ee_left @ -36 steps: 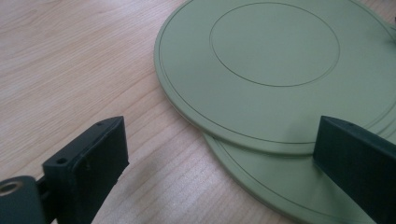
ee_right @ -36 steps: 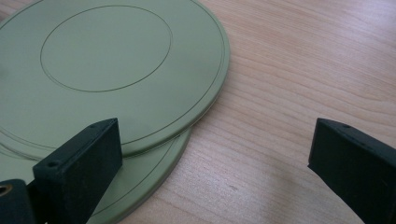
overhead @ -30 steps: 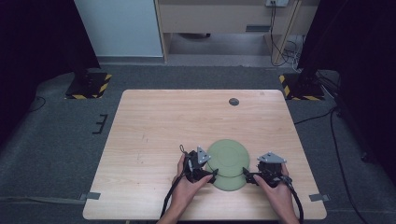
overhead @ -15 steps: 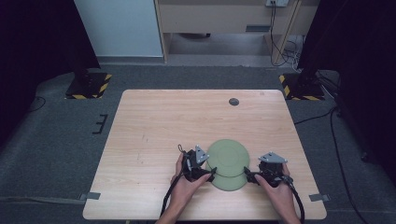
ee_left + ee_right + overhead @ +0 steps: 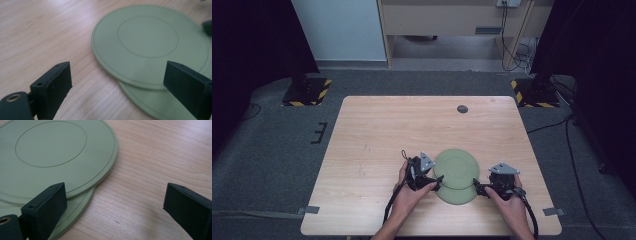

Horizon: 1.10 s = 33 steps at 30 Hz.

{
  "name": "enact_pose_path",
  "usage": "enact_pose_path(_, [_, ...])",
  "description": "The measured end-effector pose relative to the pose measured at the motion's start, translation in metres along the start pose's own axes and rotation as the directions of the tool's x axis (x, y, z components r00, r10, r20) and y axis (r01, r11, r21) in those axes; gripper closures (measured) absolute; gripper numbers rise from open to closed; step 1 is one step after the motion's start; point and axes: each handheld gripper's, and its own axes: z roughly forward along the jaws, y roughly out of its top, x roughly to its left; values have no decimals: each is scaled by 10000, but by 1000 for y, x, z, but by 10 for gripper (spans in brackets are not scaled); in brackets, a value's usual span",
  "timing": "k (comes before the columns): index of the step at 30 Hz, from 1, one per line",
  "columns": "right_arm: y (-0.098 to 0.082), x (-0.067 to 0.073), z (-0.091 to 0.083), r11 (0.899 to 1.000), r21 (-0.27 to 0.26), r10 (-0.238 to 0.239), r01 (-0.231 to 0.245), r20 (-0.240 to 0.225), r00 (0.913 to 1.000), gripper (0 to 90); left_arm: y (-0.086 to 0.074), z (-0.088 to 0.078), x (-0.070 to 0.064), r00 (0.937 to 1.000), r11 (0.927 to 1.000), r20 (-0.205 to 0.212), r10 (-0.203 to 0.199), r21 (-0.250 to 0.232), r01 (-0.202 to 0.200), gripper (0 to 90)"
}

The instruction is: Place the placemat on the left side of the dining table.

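Observation:
Two flat green discs lie stacked and offset near the table's front edge. The upper disc (image 5: 456, 167) (image 5: 150, 37) (image 5: 52, 152) covers most of the lower disc (image 5: 460, 196) (image 5: 147, 102) (image 5: 78, 206). My left gripper (image 5: 437, 182) (image 5: 118, 75) stands open at the discs' left rim, with its jaws spread wide low over the wood and the rim. At the right rim my right gripper (image 5: 478, 189) (image 5: 115, 195) is open too; one jaw is over the disc edge, the other over bare wood. Neither holds anything.
The wooden table (image 5: 382, 130) has a small dark round thing (image 5: 462, 108) near its far edge. Black stands with yellow-striped bases (image 5: 307, 92) sit on the floor beyond the far corners, and cables trail from both grippers toward the person.

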Motion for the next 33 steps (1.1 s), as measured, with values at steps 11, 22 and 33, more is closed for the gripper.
enact_pose_path(11, [1, -3, 1, 10000, 33, 31, -30, -187, 9998, 50, 22, 8, 32, 9977, 9944, 471, -491, 956, 444, 47])
enact_pose_path(22, [0, -4, 2, 10000, 14, -68, 68, -276, 9996, 36, 29, 32, 31, 9960, 9845, 782, -443, 1731, 302, 51])
enact_pose_path(33, [0, -4, 3, 10000, 13, -64, 64, -257, 9997, 34, 32, 48, 20, 9892, 9760, 1326, -619, 2155, 321, 53])
